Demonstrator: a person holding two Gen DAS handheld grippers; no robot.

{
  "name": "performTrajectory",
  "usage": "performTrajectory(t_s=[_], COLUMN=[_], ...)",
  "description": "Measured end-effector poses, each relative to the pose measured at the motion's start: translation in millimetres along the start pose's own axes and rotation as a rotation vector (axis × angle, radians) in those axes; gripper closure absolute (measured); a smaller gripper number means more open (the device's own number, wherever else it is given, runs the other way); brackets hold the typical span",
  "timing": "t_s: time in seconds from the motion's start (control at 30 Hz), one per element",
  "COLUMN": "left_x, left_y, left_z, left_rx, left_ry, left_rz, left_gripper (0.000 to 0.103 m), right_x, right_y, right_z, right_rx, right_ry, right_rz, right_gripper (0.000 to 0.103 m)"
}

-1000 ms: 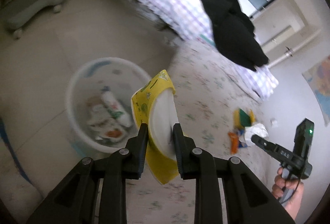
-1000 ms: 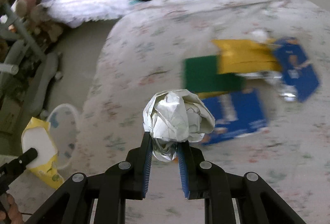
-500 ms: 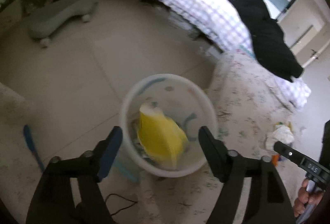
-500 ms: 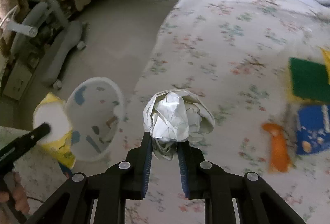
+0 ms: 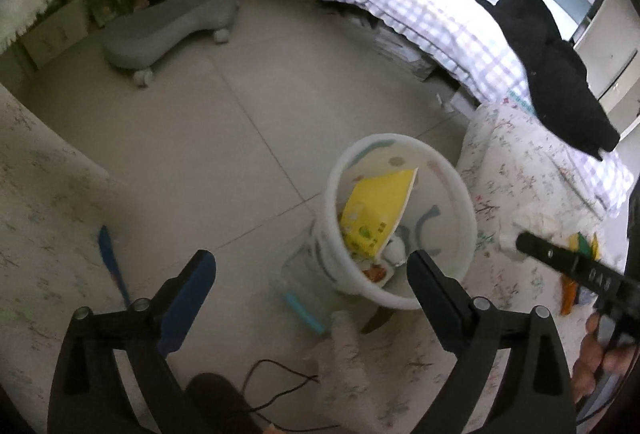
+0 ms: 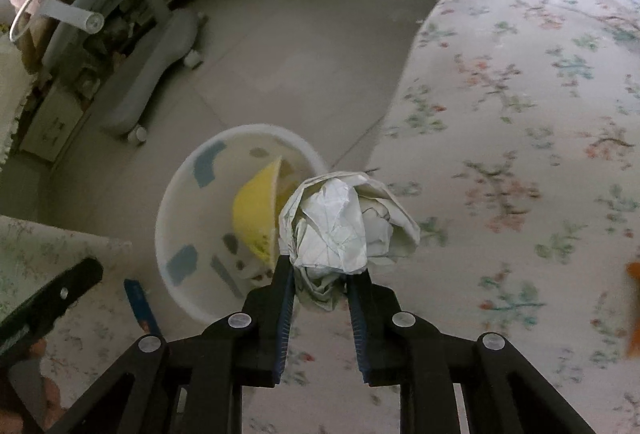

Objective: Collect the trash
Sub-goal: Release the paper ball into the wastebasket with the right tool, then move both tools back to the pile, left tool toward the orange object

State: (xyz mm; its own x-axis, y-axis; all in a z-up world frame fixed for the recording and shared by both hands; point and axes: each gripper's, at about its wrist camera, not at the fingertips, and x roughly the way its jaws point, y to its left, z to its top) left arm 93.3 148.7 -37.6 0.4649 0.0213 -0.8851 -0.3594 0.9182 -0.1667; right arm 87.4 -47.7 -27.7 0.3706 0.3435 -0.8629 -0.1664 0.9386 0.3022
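A white waste bin (image 5: 452, 186) stands on the tiled floor beside the flowered bed. A yellow carton (image 5: 376, 210) lies in it on other wrappers. My left gripper (image 5: 310, 274) is open and empty, just in front of the bin. My right gripper (image 6: 320, 274) is shut on a crumpled white paper ball (image 6: 344, 226), held above the bed edge next to the bin (image 6: 180, 194). The carton (image 6: 256, 214) shows in that view too. The right gripper's tip (image 5: 532, 246) shows at the right of the left wrist view.
More trash (image 5: 580, 246) lies on the flowered bedspread (image 6: 520, 154), with an orange piece (image 6: 634, 310) at the right. A grey wheeled chair base (image 5: 168, 30) stands on the floor. A black garment (image 5: 552, 70) lies on the checked quilt. A blue stick (image 5: 114, 266) lies by my left gripper.
My left gripper opened and dropped the yellow carton into the bin, then drew back. My right gripper carried the paper ball left, from over the bed toward the bin.
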Motion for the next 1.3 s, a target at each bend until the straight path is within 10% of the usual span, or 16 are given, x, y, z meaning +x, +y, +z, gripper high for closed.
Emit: performTrajectory(t_s=[0.17, 0.27, 0.87, 1.3], left_x=[-4, -7, -4, 5], left_y=[2, 2, -40, -112], left_z=[0, 1, -5, -12], left_rx=[0.048, 0.066, 0.148, 0.186], left_ry=[-0.022, -0.034, -0.002, 0.052], left_rz=[0.051, 0.066, 0.033, -0.069], left_gripper=[0.005, 0.005, 0.004, 0.004], right_x=[19, 25, -10, -63], right_y=[17, 19, -3, -94], right_z=[6, 8, 7, -6], right_rx=[0.004, 0.031, 0.030, 0.112], right_ry=[0.007, 0.010, -0.043, -0.101], right_rz=[0.025, 0.065, -0.015, -0.181], right_gripper=[0.073, 0.045, 0.037, 0.029])
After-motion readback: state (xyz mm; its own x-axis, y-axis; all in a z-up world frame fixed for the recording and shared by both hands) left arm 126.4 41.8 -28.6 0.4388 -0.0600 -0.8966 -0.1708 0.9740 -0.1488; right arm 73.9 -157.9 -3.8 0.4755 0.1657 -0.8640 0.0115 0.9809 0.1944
